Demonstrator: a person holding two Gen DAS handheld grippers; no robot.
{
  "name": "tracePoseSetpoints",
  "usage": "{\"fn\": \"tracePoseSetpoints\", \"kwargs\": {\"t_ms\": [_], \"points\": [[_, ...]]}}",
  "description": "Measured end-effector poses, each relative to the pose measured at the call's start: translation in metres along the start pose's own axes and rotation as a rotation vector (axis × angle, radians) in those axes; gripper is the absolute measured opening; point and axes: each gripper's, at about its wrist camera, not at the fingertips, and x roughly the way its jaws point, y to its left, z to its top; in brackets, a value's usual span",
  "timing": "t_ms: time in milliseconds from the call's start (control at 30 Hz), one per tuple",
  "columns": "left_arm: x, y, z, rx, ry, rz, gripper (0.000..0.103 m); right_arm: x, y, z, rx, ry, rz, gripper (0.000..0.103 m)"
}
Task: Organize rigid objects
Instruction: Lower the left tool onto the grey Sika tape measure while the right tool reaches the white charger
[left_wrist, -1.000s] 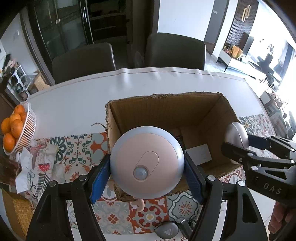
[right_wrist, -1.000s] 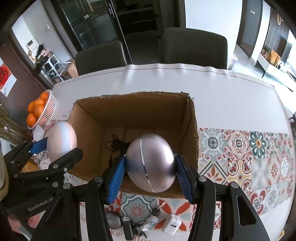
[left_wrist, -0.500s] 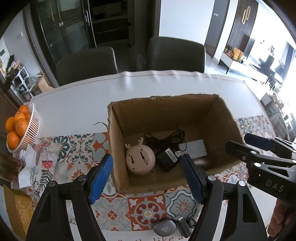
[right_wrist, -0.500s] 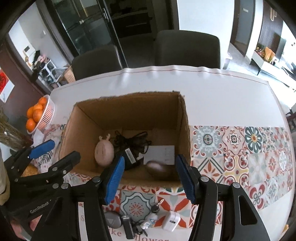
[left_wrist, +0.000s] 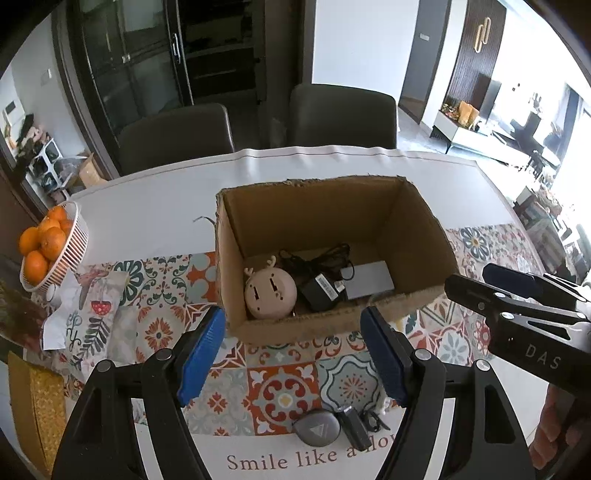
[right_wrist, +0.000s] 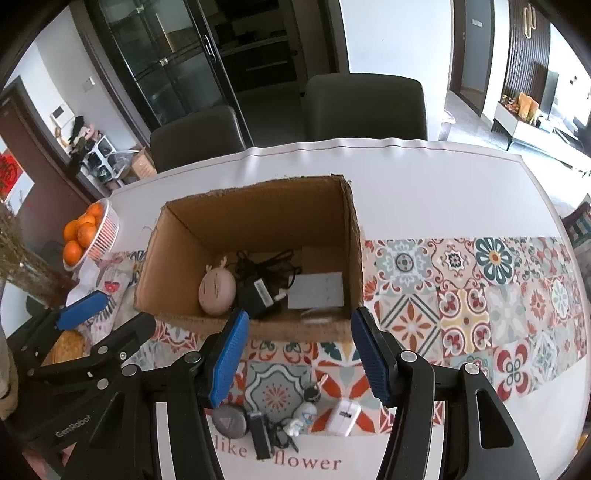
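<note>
Both the left gripper (left_wrist: 293, 354) and right gripper (right_wrist: 297, 356) gape wide and empty before the brown cardboard box (right_wrist: 166, 221); the next grasp should centre squarely on the white square charger (right_wrist: 343, 416) nearer than the box.

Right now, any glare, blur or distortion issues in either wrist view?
Left wrist view: windows at right blow out to white; fisheye bends the table edge; cardboard box interior sharp.
Right wrist view: same bowing, dark vignette corners; a blurred smear sits near the box's front right corner, unidentifiable; table text readable.
</note>
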Motion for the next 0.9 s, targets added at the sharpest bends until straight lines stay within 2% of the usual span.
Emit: {"fn": "tracePoseSetpoints", "kwargs": {"t_ms": [333,900], "points": [[-0.002,-0.016,-0.031,0.054,0.026,-0.052,0.075,-0.003,-0.011,-0.032,0.022,0.027,0.020,0.059],[0.026,-0.039,-0.072,0.141,0.158,-0.105,0.074,0.019,-0.032,-0.076,0.084,0.106,0.010,0.059]]}}
